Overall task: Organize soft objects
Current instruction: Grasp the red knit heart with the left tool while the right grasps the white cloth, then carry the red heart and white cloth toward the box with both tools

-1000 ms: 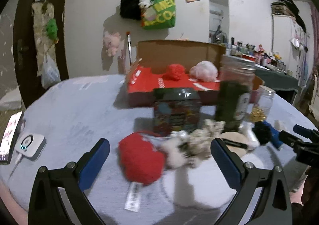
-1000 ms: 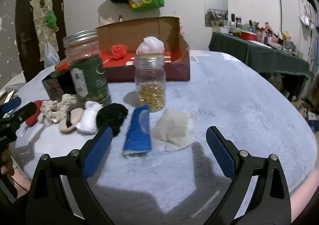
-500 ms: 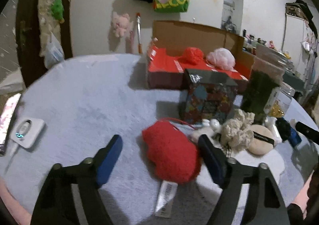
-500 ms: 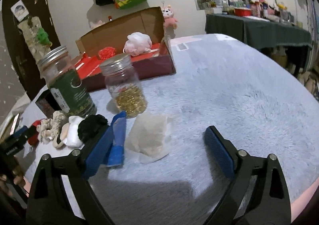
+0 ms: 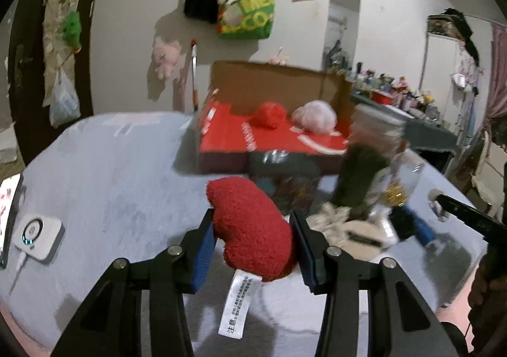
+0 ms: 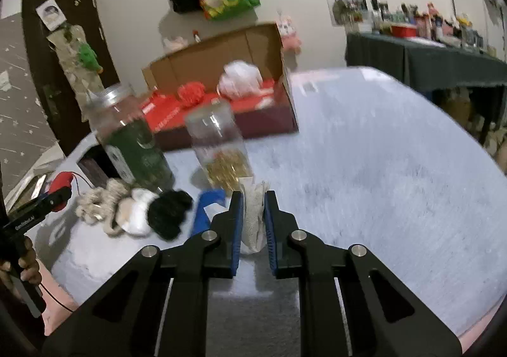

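Note:
My left gripper [image 5: 252,217] has its jaws closing, and both blue pads press on a red plush heart [image 5: 250,230] whose white tag [image 5: 237,306] hangs below; the heart is raised a little off the table. A flattened off-white soft pad [image 6: 253,220] stands pinched upright between the pads of my right gripper [image 6: 253,198], which is shut on it. The open cardboard box [image 5: 275,84] with a red floor sits behind, holding a red pom [image 5: 269,114] and a pale pink puff [image 5: 313,117].
On the grey fleece table lie a beige knotted rope toy [image 6: 98,201], a white puff [image 6: 139,214], a black pom [image 6: 168,211] and a blue piece [image 6: 206,208]. A green jar [image 6: 133,148], a gold-filled jar [image 6: 221,148] and a dark printed box [image 5: 285,179] stand before the cardboard box. A white charger [image 5: 38,236] lies left.
Both grippers went from wide open to closed: the left one around the red heart, which rose off the table, the right one on the off-white pad, now squeezed upright.

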Demonstrator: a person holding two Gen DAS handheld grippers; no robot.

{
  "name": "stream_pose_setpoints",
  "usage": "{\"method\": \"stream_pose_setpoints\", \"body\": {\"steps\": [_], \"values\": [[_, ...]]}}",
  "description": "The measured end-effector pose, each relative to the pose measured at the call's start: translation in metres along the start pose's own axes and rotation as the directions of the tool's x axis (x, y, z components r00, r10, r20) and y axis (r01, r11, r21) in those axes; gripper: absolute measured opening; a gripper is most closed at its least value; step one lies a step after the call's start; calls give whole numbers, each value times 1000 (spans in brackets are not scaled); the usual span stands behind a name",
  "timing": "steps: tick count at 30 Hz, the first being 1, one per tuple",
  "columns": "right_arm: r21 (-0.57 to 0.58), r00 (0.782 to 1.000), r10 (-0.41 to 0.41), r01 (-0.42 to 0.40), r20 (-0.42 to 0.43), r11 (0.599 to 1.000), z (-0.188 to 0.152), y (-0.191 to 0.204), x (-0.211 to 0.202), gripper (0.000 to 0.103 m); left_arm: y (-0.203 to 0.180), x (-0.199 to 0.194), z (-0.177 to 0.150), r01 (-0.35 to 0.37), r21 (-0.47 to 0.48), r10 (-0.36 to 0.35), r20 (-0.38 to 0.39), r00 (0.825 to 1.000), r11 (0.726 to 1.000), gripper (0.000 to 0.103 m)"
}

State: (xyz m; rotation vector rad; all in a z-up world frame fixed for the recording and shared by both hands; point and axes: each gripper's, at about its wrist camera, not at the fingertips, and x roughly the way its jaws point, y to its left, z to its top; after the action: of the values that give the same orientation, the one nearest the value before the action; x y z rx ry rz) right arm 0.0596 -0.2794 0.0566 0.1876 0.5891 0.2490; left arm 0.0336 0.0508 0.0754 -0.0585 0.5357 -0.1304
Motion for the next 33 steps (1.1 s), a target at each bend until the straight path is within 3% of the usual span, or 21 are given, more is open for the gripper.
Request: {"method": "stream_pose_setpoints", "body": {"steps": [5,11,16,20,26,33], "values": [[-37,998,49,-47,49,998,9,16,-15,12,-9,-14,13,28,30,-30,46,999,999,48],[-32,985,171,-170,32,985,14,32,-13,12,-32,-20,20,147,73,-151,49,987,986,48],[-58,980,200,-198,21,978,13,47,-10,12,-37,-38,32,161,121,-175,114,978,979,48],[-69,977,211,-208,38,976,17,52,-14,12,-39,-45,42,214,128,-230,126,965,968,48],[-55,970,242,-241,24,969,14,58,-8,12,-58,-8,20,325,110,-328,3,945,939,48],[-27,963,266,-268,-40,963,4,59,18,12,-71,33,-2,345,66,-337,-103,936,936,48]]}}
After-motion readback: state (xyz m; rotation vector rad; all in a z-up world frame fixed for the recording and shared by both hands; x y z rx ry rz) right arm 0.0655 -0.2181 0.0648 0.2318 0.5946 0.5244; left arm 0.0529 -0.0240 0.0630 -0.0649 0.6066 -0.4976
